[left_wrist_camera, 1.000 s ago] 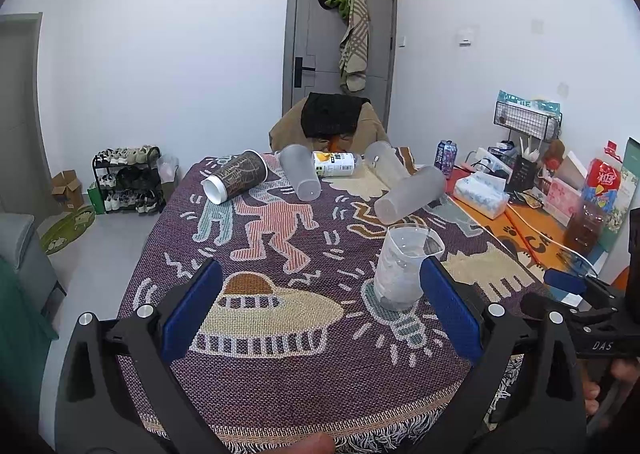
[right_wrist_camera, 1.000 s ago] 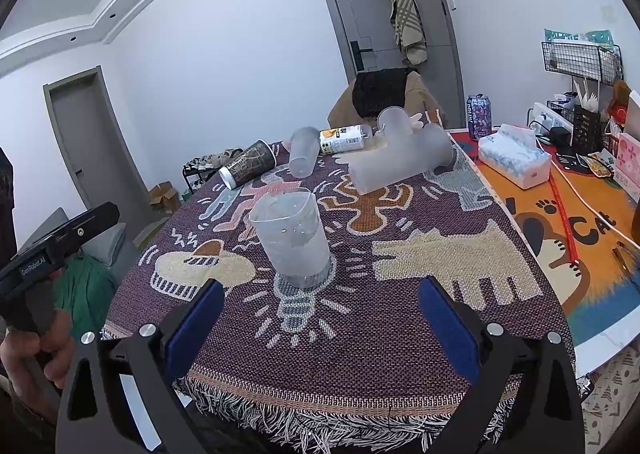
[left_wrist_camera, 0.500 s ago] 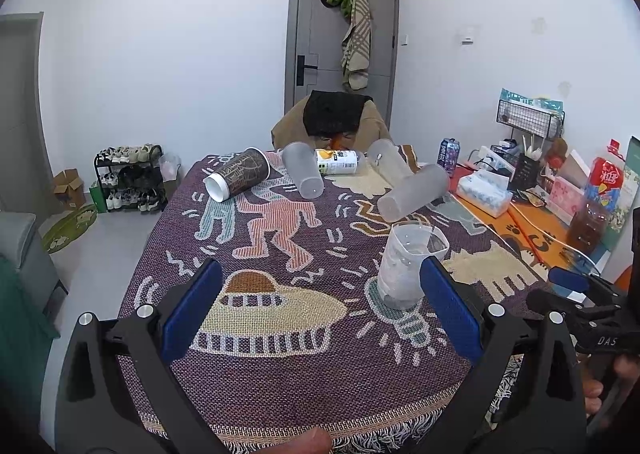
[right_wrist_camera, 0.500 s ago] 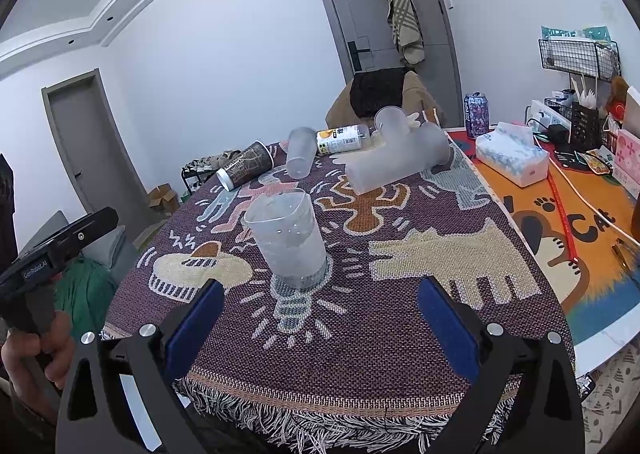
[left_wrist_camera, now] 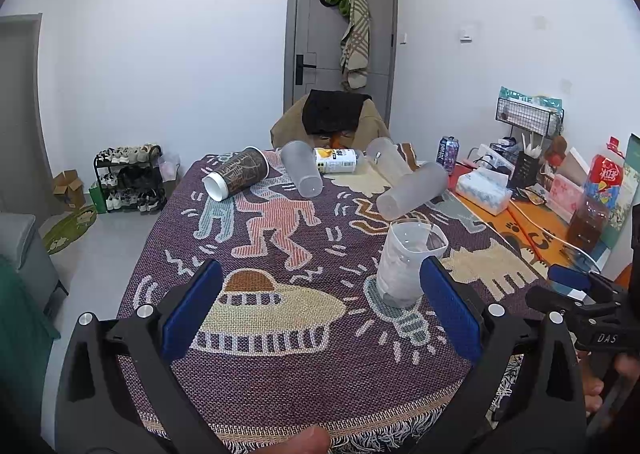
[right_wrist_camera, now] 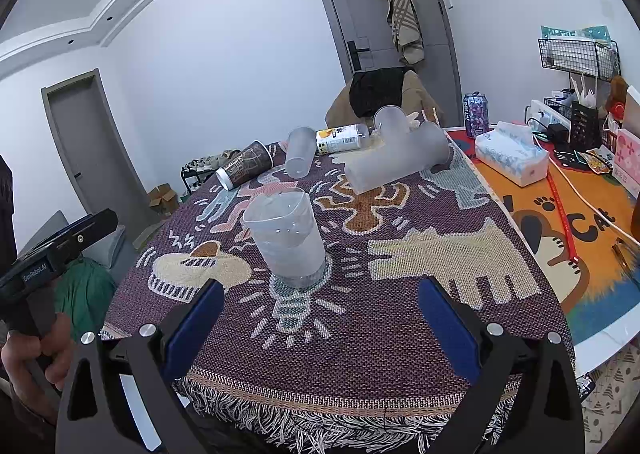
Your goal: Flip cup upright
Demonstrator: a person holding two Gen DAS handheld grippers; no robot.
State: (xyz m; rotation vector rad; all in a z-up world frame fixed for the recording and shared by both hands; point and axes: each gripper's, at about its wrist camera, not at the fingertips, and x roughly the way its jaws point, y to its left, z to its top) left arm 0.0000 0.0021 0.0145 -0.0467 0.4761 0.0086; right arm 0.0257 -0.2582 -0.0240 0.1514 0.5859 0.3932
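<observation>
A: While both tools sit back at the near edge, log the layout, biggest item first. Table (left_wrist_camera: pixel 280 382) under a woven patterned cloth (right_wrist_camera: pixel 400 334); it carries all the cups.

B: Noted. Far end: a frosted cup (right_wrist_camera: pixel 394 168) lies on its side, another frosted cup (left_wrist_camera: pixel 386 160) tipped behind it, a smaller clear cup (left_wrist_camera: pixel 302 174) also down, a brown paper cup (left_wrist_camera: pixel 236 178) on its side with the white rim towards us, and a bottle (left_wrist_camera: pixel 336 161) lying flat. My read: these are laid over on purpose, as stock waiting to be righted.

A: And the task's own cup?

B: Clear cup (right_wrist_camera: pixel 286 238) stands upright, mouth up, on the lightbulb figure of the cloth, near the front edge, well apart from the fallen group. Judged from that, one flip is done; the others are not yet.

A: Tool states?

B: Left tool (left_wrist_camera: pixel 320 314): blue pads wide apart, nothing between them; the clear cup shows just beside its right pad but I cannot tell contact. Right tool (right_wrist_camera: pixel 320 322): pads wide apart, empty, the cup ahead of the gap and not touched.

A: Pose?

B: Both held low, roughly level, pointing across the table. Left sits to the cup's left, right faces it nearly head-on.
</observation>
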